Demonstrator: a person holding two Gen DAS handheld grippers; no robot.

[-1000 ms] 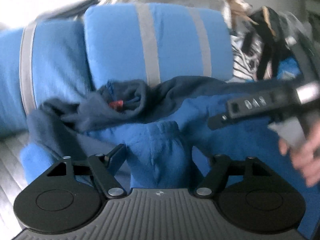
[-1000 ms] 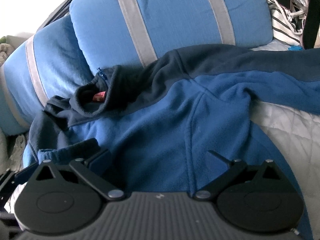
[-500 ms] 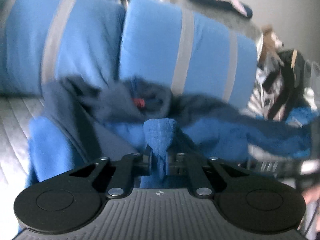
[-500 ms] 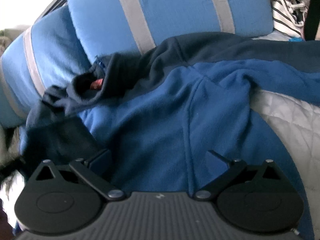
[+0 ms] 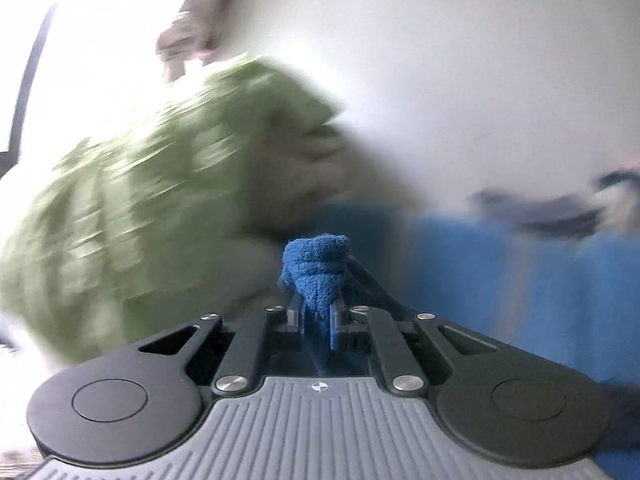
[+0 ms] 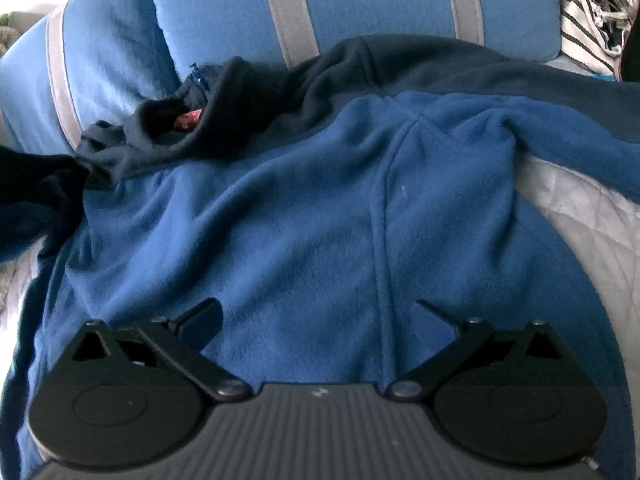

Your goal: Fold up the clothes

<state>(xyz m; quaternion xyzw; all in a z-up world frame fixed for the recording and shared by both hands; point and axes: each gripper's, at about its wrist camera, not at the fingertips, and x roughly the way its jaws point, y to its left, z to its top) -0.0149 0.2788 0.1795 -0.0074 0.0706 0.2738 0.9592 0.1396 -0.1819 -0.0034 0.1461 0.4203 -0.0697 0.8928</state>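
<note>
A blue fleece jacket (image 6: 320, 220) with a navy yoke and collar (image 6: 180, 128) lies spread on a bed, its back up and its top end against two pillows. My right gripper (image 6: 316, 312) hovers open just above the jacket's lower back, nothing between its fingers. My left gripper (image 5: 318, 316) is shut on a bunched blue cuff of the jacket (image 5: 316, 268), which sticks up between the fingers. The left wrist view is heavily motion-blurred and points upward, away from the bed.
Two blue pillows with grey stripes (image 6: 360, 4) stand behind the jacket. A grey quilted bedcover (image 6: 580, 216) shows at the right, and striped fabric (image 6: 588, 28) lies at the far right. A blurred green knitted item (image 5: 152, 208) and white wall fill the left wrist view.
My left gripper closed on the blue cuff, then swung it up and left, so its view has left the pillows. My right gripper stayed open and edged closer to the jacket.
</note>
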